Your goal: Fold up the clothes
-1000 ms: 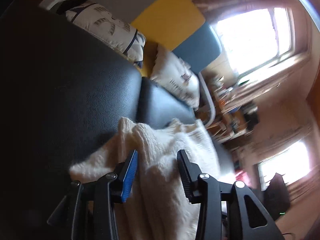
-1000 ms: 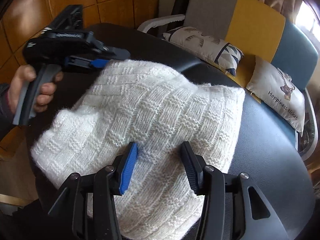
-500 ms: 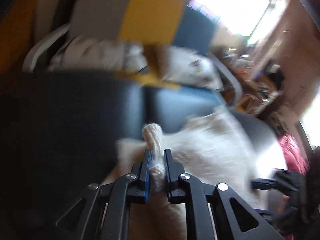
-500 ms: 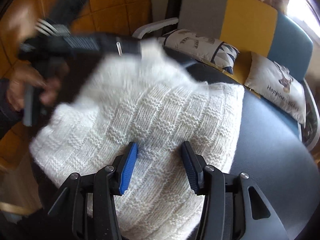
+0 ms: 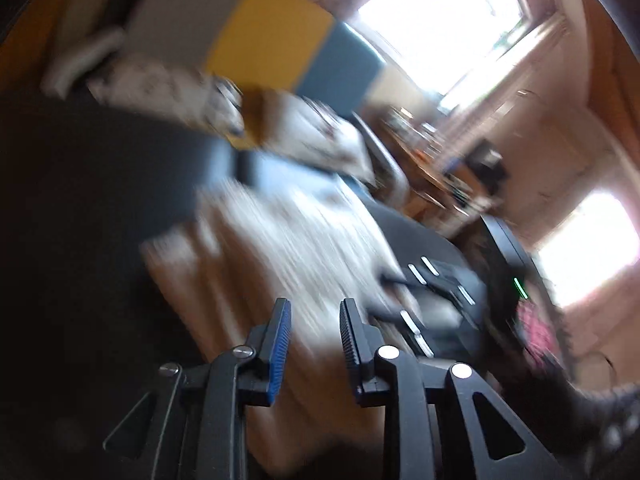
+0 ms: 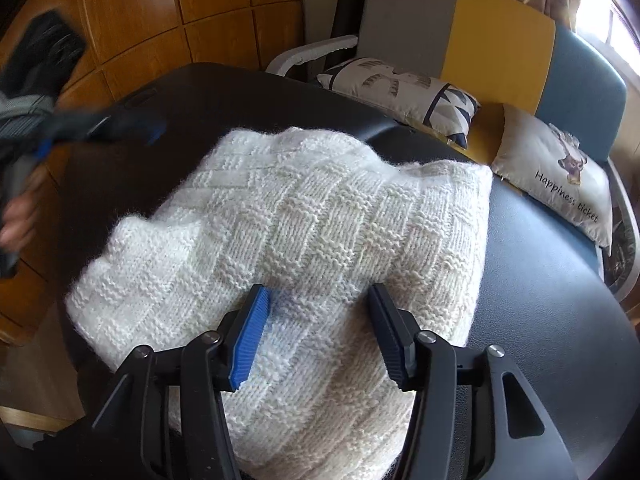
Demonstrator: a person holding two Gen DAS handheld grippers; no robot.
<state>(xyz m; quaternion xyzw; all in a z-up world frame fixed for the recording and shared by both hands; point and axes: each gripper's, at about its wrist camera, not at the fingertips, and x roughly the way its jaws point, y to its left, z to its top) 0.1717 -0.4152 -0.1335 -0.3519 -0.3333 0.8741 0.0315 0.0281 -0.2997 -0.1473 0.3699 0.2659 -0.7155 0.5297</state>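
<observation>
We see the folded white sweater (image 6: 304,240) lying on the dark surface (image 6: 540,320). Our left gripper (image 5: 314,320) has just been opening, nothing between its jaws; our right gripper (image 6: 320,304) has been opening too, its jaws apart above the knit.

White knit sweater (image 6: 304,240), apparently folded, lies on table.

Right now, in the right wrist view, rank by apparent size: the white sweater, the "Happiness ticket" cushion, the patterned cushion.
1. white sweater, by far the largest, though it lies nearest the camera.
2 and 3. "Happiness ticket" cushion and patterned cushion look alike; not ranked.
</observation>
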